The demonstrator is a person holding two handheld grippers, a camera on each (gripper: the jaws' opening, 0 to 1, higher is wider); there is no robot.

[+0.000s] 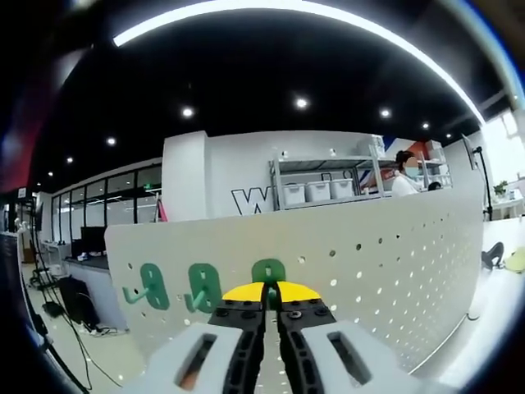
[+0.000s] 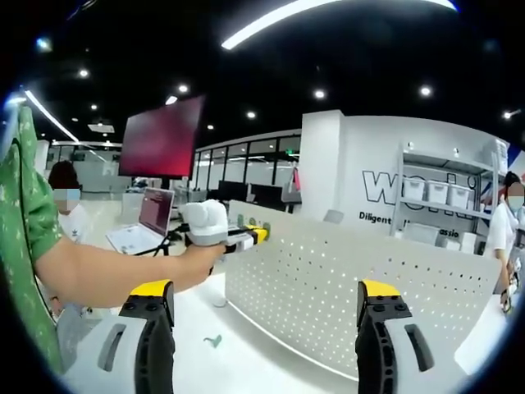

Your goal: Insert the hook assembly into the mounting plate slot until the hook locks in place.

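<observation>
The white perforated mounting plate (image 1: 385, 254) stands upright across the left gripper view. Two green hooks (image 1: 152, 286) (image 1: 201, 287) hang on its left part. A third green hook (image 1: 268, 271) sits against the plate right at the yellow tips of my left gripper (image 1: 271, 289), whose jaws are shut on it. In the right gripper view, a hand holds the left gripper (image 2: 246, 236) at the near upper end of the plate (image 2: 328, 287). My right gripper (image 2: 264, 300) is wide open and holds nothing, well back from the plate. A loose green hook (image 2: 213, 339) lies on the white table below.
An open laptop (image 2: 153, 213) stands on the table behind the left gripper. A person in a green sleeve (image 2: 29, 205) is at the left edge. Another person (image 2: 504, 230) stands at the far right near shelving (image 2: 439, 201). Cables trail on the floor (image 1: 74, 320).
</observation>
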